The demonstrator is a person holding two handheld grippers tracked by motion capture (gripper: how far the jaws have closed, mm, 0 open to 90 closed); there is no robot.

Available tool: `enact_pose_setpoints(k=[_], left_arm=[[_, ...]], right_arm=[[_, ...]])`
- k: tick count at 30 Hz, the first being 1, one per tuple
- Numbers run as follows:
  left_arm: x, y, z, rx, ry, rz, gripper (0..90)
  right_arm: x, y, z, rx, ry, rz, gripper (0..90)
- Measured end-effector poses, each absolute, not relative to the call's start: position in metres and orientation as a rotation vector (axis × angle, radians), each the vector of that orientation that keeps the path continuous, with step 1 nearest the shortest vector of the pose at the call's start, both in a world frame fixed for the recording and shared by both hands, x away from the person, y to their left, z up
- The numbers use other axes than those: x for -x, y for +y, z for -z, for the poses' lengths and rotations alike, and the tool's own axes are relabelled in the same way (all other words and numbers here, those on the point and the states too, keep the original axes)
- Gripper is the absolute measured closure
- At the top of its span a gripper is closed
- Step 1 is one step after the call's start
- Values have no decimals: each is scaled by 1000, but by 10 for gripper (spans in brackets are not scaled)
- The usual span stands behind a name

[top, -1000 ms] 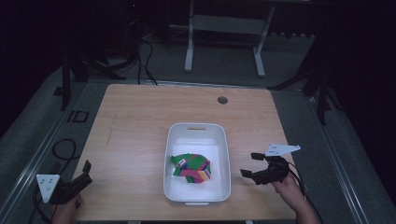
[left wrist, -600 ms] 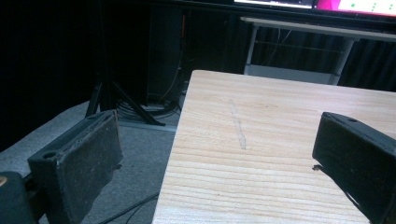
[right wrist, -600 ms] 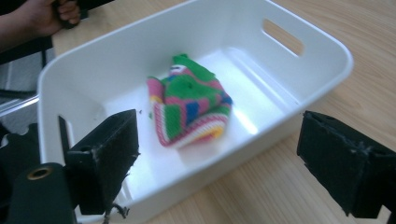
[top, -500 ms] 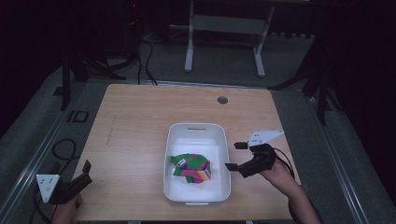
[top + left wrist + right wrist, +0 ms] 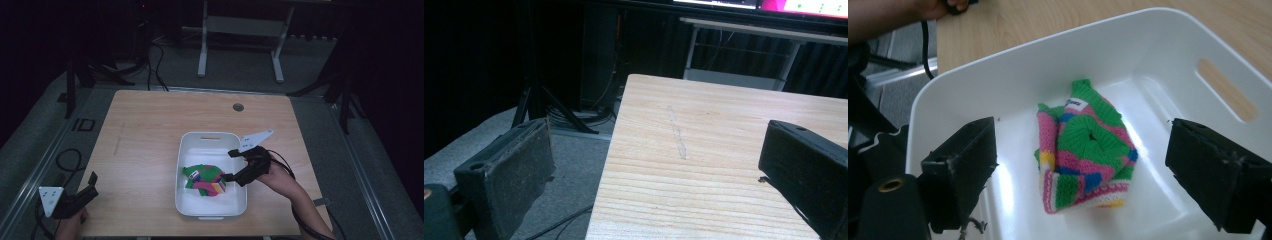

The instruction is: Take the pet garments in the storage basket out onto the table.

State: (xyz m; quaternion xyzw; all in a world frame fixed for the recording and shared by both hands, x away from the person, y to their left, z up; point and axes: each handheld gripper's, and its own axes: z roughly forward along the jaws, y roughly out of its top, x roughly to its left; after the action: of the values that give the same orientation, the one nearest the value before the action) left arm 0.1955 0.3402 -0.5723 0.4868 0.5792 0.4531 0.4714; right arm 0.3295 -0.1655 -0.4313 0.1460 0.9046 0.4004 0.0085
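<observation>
knit item (image 5: 1087, 149): green/pink/blue stripes, crumpled in white bin (image 5: 189, 200) | seen betw. spread jaws of R gripper (image 5: 231, 165), untouched | L gripper (image 5: 93, 183) held agape at table (image 5: 145, 130) corner

the right gripper (image 5: 233, 165) has been brought in from beside the white bin (image 5: 187, 204) — its open jaws now over the knitted cloth (image 5: 204, 179).
</observation>
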Motion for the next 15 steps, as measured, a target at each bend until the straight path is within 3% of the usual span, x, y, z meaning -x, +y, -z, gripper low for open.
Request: enact_pose_setpoints(k=[15], left_arm=[[-196,340,572,-1197,1415,-1103,18]], right_arm=[[-334,-99,466,-315,2999,-997,132]])
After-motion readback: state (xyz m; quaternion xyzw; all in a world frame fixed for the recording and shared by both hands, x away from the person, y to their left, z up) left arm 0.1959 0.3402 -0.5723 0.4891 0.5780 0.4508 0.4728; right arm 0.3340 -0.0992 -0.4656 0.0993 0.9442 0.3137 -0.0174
